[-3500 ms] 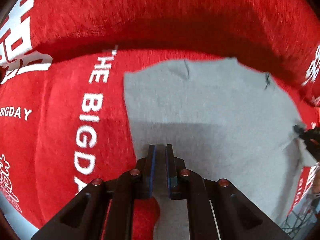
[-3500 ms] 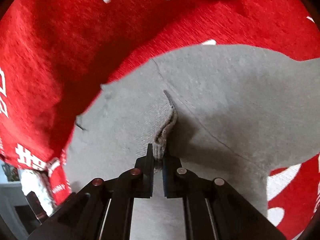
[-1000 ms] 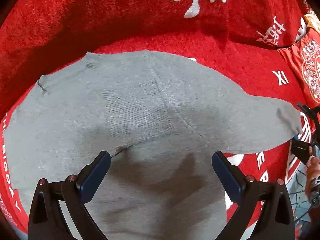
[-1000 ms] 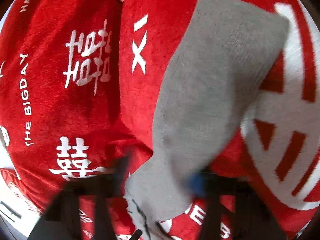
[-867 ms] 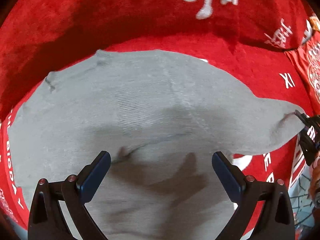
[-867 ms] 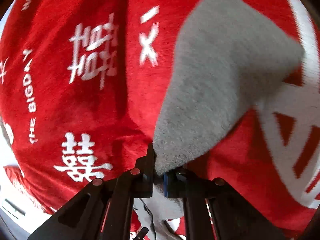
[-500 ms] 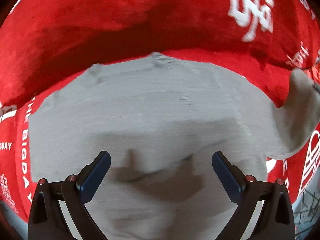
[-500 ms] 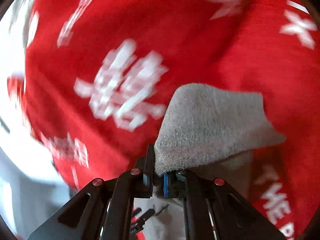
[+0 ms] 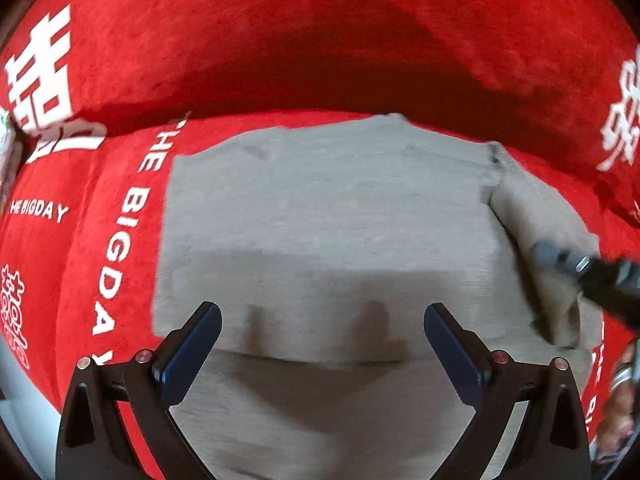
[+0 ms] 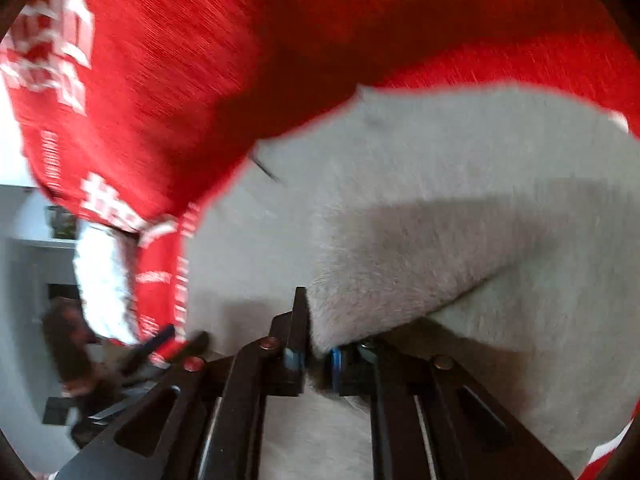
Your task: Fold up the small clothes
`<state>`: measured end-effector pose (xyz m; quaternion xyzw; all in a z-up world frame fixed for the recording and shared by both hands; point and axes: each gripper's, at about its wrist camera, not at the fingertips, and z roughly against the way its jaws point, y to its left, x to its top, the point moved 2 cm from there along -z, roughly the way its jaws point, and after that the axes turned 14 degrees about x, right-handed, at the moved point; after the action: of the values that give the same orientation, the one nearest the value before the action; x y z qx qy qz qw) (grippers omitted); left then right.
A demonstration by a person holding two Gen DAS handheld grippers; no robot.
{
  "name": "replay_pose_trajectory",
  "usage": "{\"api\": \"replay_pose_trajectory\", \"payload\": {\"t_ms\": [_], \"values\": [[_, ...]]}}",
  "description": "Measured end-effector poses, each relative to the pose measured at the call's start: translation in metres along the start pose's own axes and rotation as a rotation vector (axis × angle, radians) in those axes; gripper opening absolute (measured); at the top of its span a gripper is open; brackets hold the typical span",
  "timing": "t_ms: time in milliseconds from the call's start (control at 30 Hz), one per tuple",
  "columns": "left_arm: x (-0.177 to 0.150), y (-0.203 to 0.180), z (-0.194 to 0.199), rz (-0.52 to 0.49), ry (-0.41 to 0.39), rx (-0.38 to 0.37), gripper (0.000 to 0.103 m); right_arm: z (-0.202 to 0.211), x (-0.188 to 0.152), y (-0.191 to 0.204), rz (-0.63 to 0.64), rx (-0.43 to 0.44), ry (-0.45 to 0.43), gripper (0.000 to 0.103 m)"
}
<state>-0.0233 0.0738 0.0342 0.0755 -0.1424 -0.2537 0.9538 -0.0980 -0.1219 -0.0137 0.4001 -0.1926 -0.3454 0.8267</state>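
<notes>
Since the frame half a second earlier, the sleeve [image 9: 536,216] held by the right gripper [image 10: 316,354] has been carried in from the red fabric at the side and now lies partly over the right edge of the grey knit garment [image 9: 328,232]; the left wrist view has also swung, so the garment sits more squarely ahead.

Left gripper [image 9: 320,344]: jaws spread wide, blue pads facing inward, nothing between them. It hangs above the near part of the garment, its shadow falling on the knit.

Right gripper: jaws nearly closed, pinching a fold of the grey sleeve [image 10: 400,280], which rises between the fingers and drapes to the right. Its view is motion-blurred. In the left wrist view its dark finger tips [image 9: 592,276] reach in from the right edge over the folded sleeve.

The garment lies flat on a red plush cover [image 9: 304,40] printed with white characters and the words "THE BIGDAY" [image 9: 116,240]. Its left edge runs straight beside that lettering; its far edge meets a dark crease where the cover rises behind.
</notes>
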Motion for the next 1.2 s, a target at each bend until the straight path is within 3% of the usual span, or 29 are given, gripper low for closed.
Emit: {"api": "replay_pose_trajectory", "payload": {"t_ms": [33,67,100,233,267,300,367,400,500,633,700,800,967,1033,1100,1200], "values": [[0.0,0.006,-0.004,0.011,0.007,-0.003,0.101,0.0,-0.004,-0.002,-0.022,0.002,0.0,0.04],[0.0,0.01,-0.007,0.02,0.013,-0.008,0.101,0.003,-0.006,-0.004,-0.036,0.033,-0.016,0.058],[0.0,0.013,-0.009,0.028,0.016,-0.014,0.101,0.01,-0.008,-0.004,-0.049,0.05,-0.037,0.068],[0.008,0.031,-0.017,0.08,0.02,-0.061,0.101,0.037,-0.002,-0.013,-0.125,-0.025,-0.177,0.067],[0.01,0.038,-0.02,0.106,0.021,-0.08,0.101,0.04,0.002,-0.018,-0.158,-0.025,-0.202,0.059],[0.011,0.043,-0.02,0.118,0.024,-0.091,0.101,0.041,0.006,-0.021,-0.193,-0.026,-0.227,0.039],[0.013,0.052,-0.023,0.142,0.033,-0.128,0.101,0.038,0.015,-0.018,-0.211,-0.03,-0.252,0.009],[0.013,0.055,-0.023,0.146,0.036,-0.141,0.101,0.033,0.02,-0.01,-0.183,-0.02,-0.254,0.009],[0.014,0.062,-0.024,0.15,0.038,-0.191,0.101,0.018,0.026,0.023,-0.051,0.01,-0.209,0.008],[0.016,0.072,-0.026,0.192,0.061,-0.341,0.101,-0.038,0.017,0.077,0.141,0.029,-0.048,0.008],[0.016,0.075,-0.029,0.211,0.074,-0.375,0.101,-0.064,0.005,0.092,0.195,0.011,0.023,0.008],[0.016,0.076,-0.034,0.22,0.092,-0.403,0.101,-0.091,-0.016,0.097,0.25,-0.029,0.115,0.008],[0.015,0.067,-0.043,0.21,0.121,-0.442,0.101,-0.103,-0.039,0.084,0.249,-0.083,0.197,0.014],[0.015,0.061,-0.044,0.196,0.126,-0.448,0.101,-0.098,-0.044,0.085,0.25,-0.078,0.202,0.023],[0.014,0.052,-0.042,0.178,0.135,-0.456,0.101,-0.085,-0.045,0.082,0.246,-0.078,0.194,0.046],[0.015,0.042,-0.042,0.161,0.145,-0.466,0.101,-0.057,-0.05,0.069,0.21,-0.093,0.169,0.048]]}}
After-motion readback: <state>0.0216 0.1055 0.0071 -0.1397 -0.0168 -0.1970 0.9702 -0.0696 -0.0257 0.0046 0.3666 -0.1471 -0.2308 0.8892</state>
